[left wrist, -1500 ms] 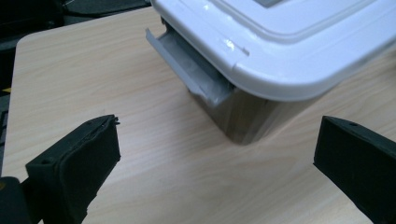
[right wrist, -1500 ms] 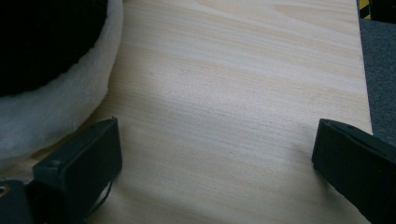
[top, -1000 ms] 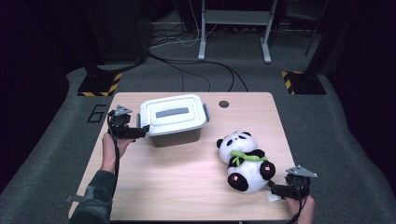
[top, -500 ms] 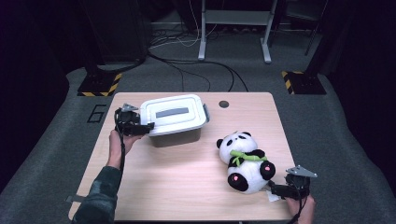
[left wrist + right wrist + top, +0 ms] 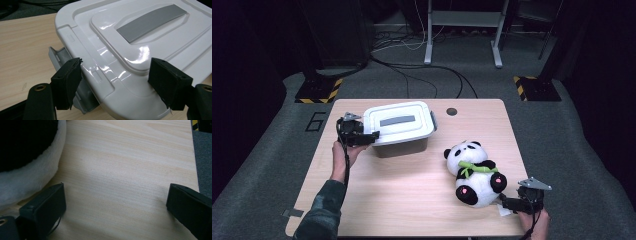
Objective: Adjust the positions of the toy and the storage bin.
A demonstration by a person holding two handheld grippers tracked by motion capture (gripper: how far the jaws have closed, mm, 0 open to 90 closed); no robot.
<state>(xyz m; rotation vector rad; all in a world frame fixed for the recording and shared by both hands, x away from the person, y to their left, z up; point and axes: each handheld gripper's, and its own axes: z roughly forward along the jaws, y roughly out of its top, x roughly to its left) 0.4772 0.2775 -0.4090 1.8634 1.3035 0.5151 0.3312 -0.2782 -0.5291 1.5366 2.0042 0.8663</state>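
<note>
Landmark: white box (image 5: 401, 127) is sitting at the table's (image 5: 412, 200) far left.
Blocking: panda (image 5: 472, 167) is lying right of it.
Open: bare wood is stretching between them, nearer the person.

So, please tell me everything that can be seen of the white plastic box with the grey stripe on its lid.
The white plastic box is rectangular with rounded corners. Its glossy lid is closed and carries a flat grey stripe on a raised centre panel. A grey latch hangs at one short end. The box stands upright at the back left of the wooden table. The left gripper is at that latch end, its jaws either side of the lid's corner; contact is unclear.
</note>
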